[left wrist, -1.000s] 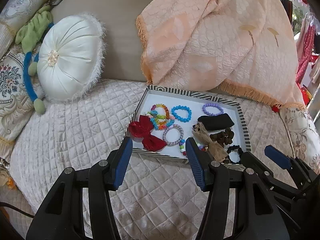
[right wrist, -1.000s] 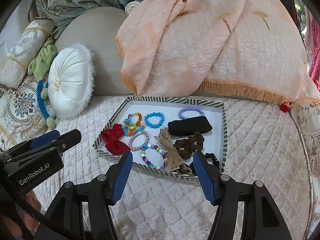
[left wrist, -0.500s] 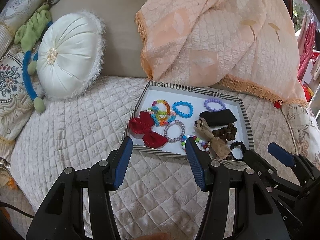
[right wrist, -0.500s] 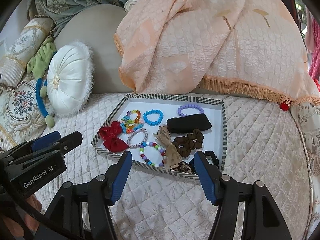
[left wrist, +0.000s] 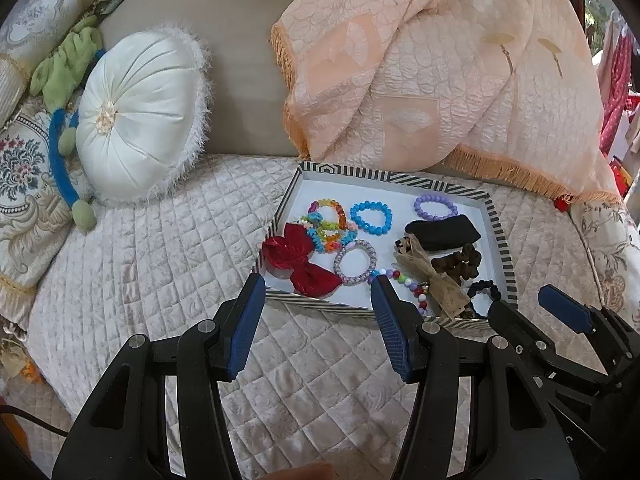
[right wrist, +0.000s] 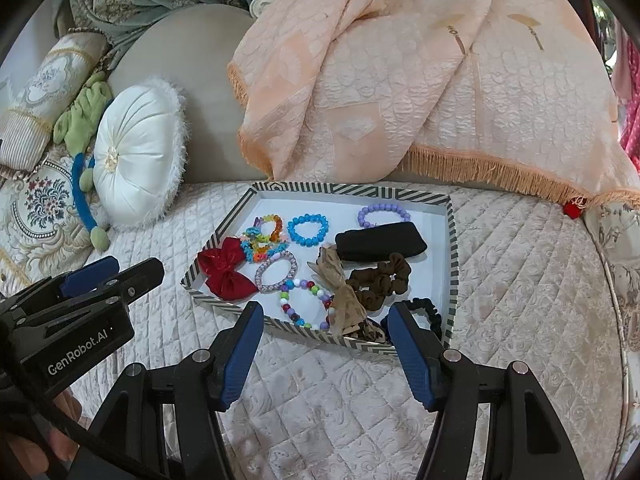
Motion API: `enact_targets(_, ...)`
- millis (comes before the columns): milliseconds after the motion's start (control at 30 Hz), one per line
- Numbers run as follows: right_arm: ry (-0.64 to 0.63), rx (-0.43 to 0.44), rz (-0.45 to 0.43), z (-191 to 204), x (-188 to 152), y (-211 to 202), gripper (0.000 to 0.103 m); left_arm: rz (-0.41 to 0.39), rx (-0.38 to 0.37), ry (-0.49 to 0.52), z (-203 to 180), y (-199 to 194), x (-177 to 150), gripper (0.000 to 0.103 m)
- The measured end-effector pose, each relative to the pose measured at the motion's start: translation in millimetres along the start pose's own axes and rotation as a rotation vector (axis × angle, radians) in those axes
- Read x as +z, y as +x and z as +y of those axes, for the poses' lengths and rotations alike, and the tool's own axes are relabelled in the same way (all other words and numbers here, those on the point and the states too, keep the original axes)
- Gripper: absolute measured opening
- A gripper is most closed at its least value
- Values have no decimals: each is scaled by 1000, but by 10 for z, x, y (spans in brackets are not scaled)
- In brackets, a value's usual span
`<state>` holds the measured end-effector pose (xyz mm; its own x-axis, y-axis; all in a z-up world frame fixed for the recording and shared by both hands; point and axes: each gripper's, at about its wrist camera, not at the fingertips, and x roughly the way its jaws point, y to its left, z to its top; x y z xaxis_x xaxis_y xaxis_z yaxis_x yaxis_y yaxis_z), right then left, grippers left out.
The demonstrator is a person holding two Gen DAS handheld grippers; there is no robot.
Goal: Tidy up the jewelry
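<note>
A striped-rim tray (left wrist: 384,178) (right wrist: 348,190) lies on the quilted bed and holds bead bracelets and hair accessories. In it are a red bow (left wrist: 298,258) (right wrist: 224,270), a blue bracelet (left wrist: 370,218) (right wrist: 308,230), a purple bracelet (left wrist: 436,207) (right wrist: 383,214), a black band (left wrist: 442,232) (right wrist: 380,242), a brown scrunchie (left wrist: 456,262) (right wrist: 380,278) and a tan bow (right wrist: 340,296). My left gripper (left wrist: 318,292) is open and empty, just short of the tray's near rim. My right gripper (right wrist: 326,320) is open and empty at the near rim.
A round white cushion (left wrist: 140,120) leans at the back left beside a green and blue soft toy (left wrist: 64,80). A peach fringed blanket (left wrist: 440,64) is draped behind the tray. Patterned pillows (left wrist: 24,168) lie at the left edge.
Both grippers have shifted slightly relative to the tray, which now sits a little higher in both views. Both stay open and empty.
</note>
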<state>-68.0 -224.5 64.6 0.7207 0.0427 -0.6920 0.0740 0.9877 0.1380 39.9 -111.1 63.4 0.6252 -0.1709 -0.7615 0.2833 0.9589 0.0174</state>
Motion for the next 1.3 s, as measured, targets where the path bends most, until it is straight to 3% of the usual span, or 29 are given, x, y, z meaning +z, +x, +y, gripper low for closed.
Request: enact_targets(1300, -18, 1, 10, 16, 9, 30, 63, -9, 23, 17, -58, -9, 7, 55)
